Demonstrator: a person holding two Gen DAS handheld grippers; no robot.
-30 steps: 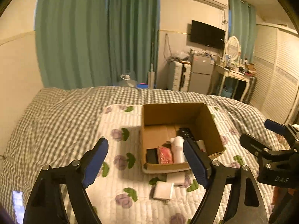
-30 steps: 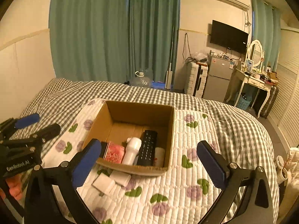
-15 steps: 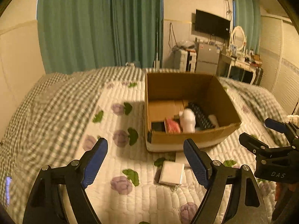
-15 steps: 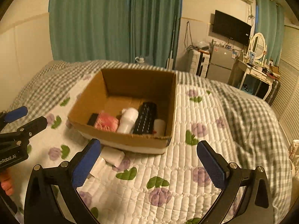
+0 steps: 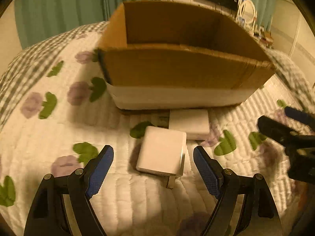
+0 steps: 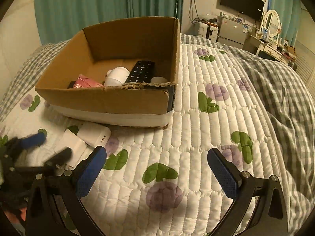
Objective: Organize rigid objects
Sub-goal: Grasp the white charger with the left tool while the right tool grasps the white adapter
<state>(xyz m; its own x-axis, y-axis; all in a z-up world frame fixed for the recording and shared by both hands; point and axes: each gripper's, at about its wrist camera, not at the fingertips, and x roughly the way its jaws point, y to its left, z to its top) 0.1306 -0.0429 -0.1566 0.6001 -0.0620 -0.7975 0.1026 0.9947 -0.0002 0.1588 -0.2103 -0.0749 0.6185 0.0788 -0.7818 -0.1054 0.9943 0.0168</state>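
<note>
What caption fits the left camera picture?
Open left tongs line up on a white charger lying before the cardboard box.

Bedroom in warm dim light: teal curtains (image 6: 110, 9) on the far wall, wall-mounted television (image 6: 241, 1) far right, white dressing table (image 6: 269, 45) beneath.

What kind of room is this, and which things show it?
Most likely a bedroom: the work surface is a bed with a flowered quilt, and a wall television and a dressing table with mirror stand behind.
</note>
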